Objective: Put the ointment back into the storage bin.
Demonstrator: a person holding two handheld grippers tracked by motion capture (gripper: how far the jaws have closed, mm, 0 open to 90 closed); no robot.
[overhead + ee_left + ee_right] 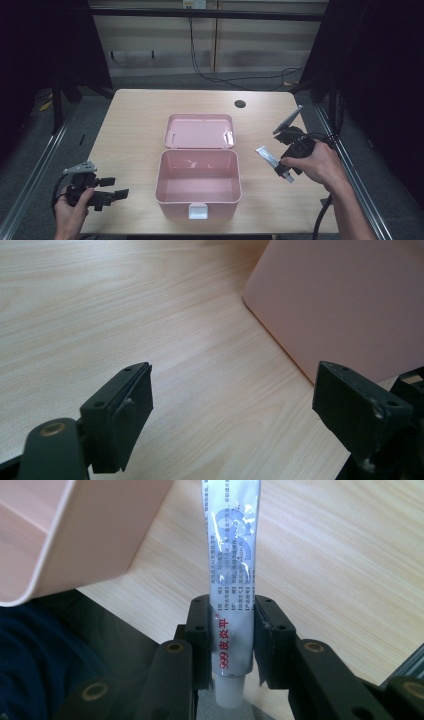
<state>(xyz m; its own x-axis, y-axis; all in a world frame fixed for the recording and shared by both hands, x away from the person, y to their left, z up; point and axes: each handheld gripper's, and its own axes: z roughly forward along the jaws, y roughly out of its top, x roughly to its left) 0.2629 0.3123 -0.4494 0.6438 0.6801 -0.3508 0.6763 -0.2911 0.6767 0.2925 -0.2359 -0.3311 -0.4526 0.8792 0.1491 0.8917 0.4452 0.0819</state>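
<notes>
Right tongs [231,630] clamped on a white ointment tube [233,570], red lettering legible in the right gripper view, held above the counter [135,125] right of the open pink box [198,192]. Left tongs [230,410] spread wide, nothing between. Pale wood-grain counter; dark surroundings, cables behind.

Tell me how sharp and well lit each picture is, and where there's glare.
High view: dim and soft, dark surroundings, pink box evenly lit. Left gripper view: table sharp, near claw pads blurred. Right gripper view: ointment tube has glare on its foil, the lettering readable.
</notes>
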